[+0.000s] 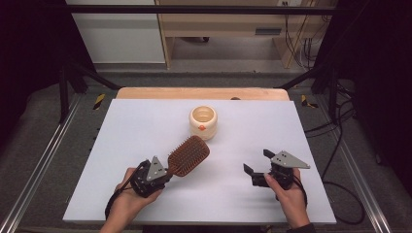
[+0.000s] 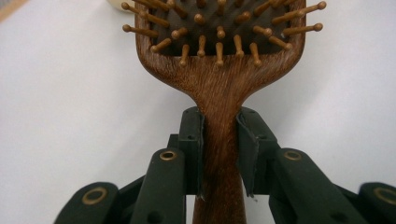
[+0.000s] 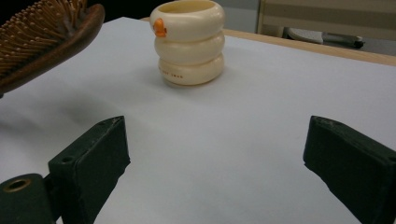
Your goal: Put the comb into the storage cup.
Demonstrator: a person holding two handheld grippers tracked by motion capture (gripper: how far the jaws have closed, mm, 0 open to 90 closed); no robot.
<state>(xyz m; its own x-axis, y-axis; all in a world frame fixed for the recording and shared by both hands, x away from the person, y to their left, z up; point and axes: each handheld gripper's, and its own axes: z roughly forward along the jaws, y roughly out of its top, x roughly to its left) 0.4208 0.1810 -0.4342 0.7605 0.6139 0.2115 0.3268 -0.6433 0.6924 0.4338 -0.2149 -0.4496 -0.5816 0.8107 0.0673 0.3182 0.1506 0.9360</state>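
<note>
A brown wooden hairbrush (image 1: 188, 155) with peg bristles facing up is held above the white table. My left gripper (image 1: 167, 173) is shut on its handle (image 2: 219, 154), both pads pressing the wood from the sides. A cream ribbed cup (image 1: 203, 122) with an orange mark stands upright just beyond the brush head; it also appears in the right gripper view (image 3: 189, 42). My right gripper (image 1: 255, 160) hovers at the right of the table, jaws wide open, nothing between them. The brush head (image 3: 44, 39) juts in at the upper left of the right gripper view.
The white table surface (image 1: 145, 121) sits on a wooden top (image 1: 204, 93) whose far edge shows behind it. Metal frame rails (image 1: 39, 160) run along both sides. Cables (image 1: 340, 145) lie on the floor to the right.
</note>
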